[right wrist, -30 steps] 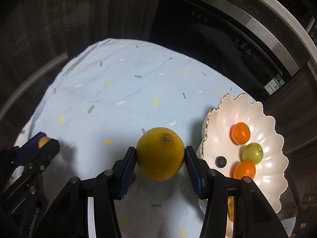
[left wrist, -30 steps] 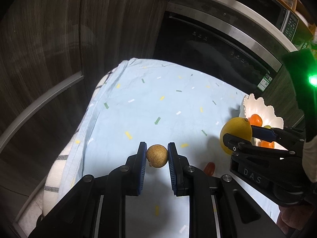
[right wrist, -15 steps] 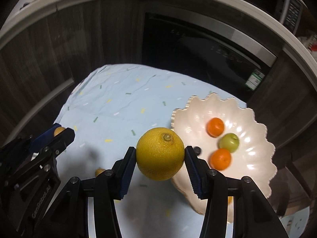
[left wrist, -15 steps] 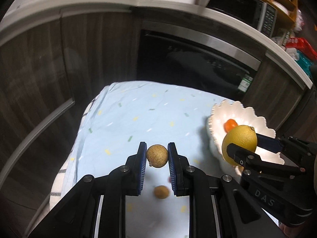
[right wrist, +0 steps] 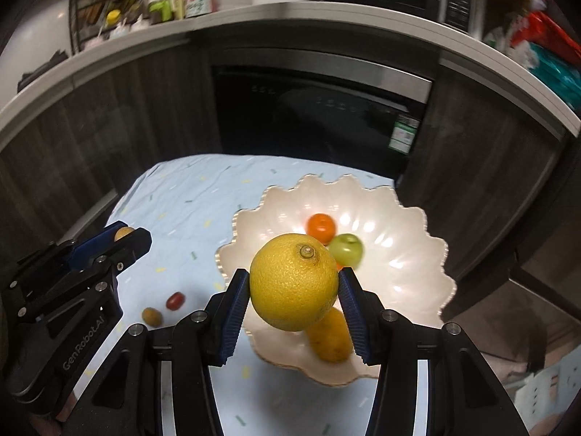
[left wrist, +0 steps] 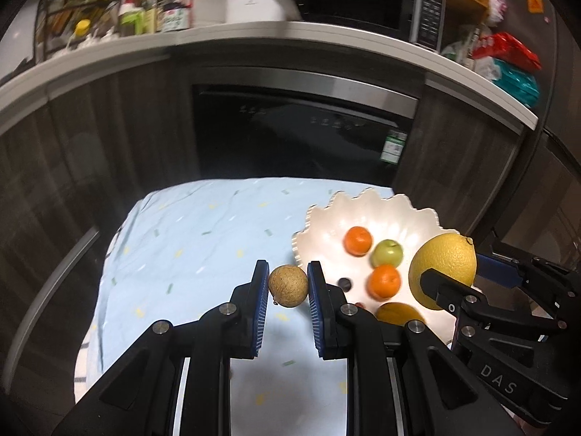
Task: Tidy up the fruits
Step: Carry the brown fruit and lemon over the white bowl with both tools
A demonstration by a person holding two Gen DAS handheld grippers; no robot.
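My left gripper (left wrist: 288, 287) is shut on a small round brown fruit (left wrist: 288, 285), held in the air just left of the white scalloped bowl (left wrist: 395, 214). My right gripper (right wrist: 294, 292) is shut on a large yellow citrus (right wrist: 294, 281), held above the near part of the bowl (right wrist: 410, 265). In the bowl lie two orange tangerines (left wrist: 358, 240) (left wrist: 384, 281), a green fruit (left wrist: 387, 253), a dark berry (left wrist: 344, 283) and a yellow-orange fruit (right wrist: 329, 338). On the light blue cloth (right wrist: 189, 200) a red cherry tomato (right wrist: 175, 300) and a small brown fruit (right wrist: 151, 316) lie loose.
The cloth-covered table stands before dark cabinets and a built-in black appliance (left wrist: 290, 134). A counter above carries bottles (left wrist: 156, 11) and a microwave (left wrist: 366, 0). The right gripper (left wrist: 483, 290) shows at the right of the left wrist view, the left gripper (right wrist: 90, 261) at the left of the right wrist view.
Both grippers rose and moved right toward the bowl with their fruits still held. The bowl now sits under the yellow citrus, and the counter has come into view.
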